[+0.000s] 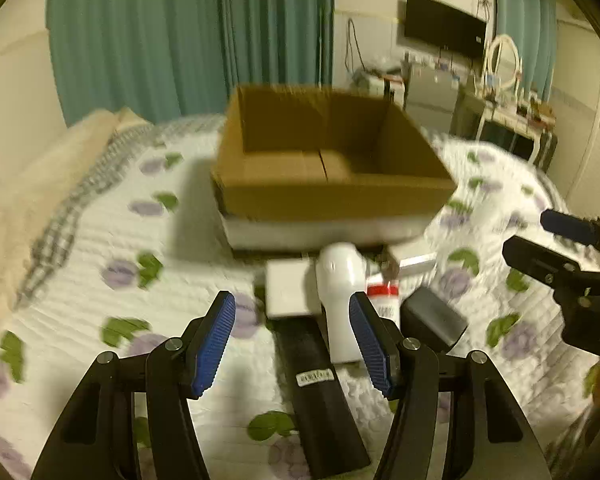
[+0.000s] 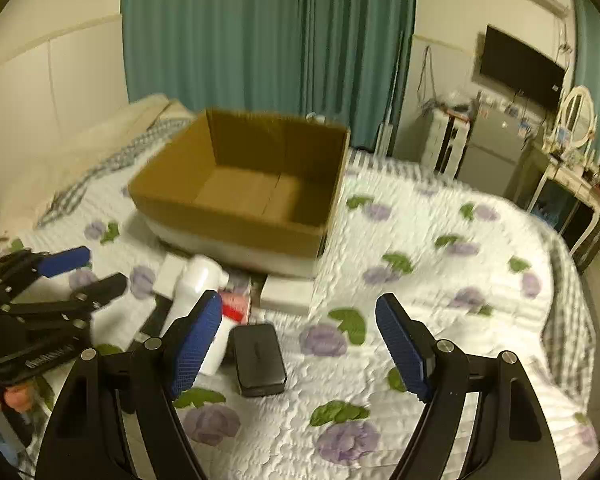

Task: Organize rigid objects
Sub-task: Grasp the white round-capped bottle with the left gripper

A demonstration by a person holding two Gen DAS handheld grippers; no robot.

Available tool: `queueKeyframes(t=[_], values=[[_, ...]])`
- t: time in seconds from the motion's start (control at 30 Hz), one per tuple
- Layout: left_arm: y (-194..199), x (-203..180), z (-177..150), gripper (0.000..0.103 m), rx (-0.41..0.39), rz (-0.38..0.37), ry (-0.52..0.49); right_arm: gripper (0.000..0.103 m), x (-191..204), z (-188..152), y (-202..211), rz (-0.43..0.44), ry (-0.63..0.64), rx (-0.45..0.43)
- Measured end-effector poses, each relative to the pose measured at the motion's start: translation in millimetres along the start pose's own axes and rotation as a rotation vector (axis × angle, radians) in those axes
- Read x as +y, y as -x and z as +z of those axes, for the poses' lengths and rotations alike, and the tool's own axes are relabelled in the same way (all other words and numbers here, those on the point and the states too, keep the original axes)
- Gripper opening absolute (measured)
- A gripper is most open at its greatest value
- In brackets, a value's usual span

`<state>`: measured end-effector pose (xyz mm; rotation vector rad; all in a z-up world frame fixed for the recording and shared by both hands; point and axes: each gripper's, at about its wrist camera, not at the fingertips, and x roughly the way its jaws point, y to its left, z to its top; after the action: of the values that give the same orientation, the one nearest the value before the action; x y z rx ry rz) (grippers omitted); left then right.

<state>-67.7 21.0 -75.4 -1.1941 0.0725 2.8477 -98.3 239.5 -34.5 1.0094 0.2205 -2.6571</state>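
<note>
One cardboard box (image 2: 240, 200) sits open on bedspread (image 2: 420, 280).

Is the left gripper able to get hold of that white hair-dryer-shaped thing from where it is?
Probably yes. The left gripper is open and empty, and the white dryer lies just ahead between its fingers on the bed; only the neighbouring red-capped bottle crowds it.
</note>
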Motion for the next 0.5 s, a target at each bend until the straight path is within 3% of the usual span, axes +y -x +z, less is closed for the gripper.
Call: queueKeyframes(t=[0.13,0.4,0.43,0.5], values=[[-30,-8,-10,0.062,0.066,-0.027,-0.011,0.079,-5,-10,-25,0.015,-0.019,0.061],[-66,-23,-10,0.058,0.123,-0.063,-0.046,0.079,-5,-18,-50,0.028,-0.039,0.123],[-69,-25,-8,0.056,0.117,-0.062,-0.048,0.079,-6,-18,-51,0.027,-0.04,0.127],[-72,-25,-5,0.033,0.12,-0.105,-0.046,0.079,-5,-18,-54,0.029,-0.041,0.132]])
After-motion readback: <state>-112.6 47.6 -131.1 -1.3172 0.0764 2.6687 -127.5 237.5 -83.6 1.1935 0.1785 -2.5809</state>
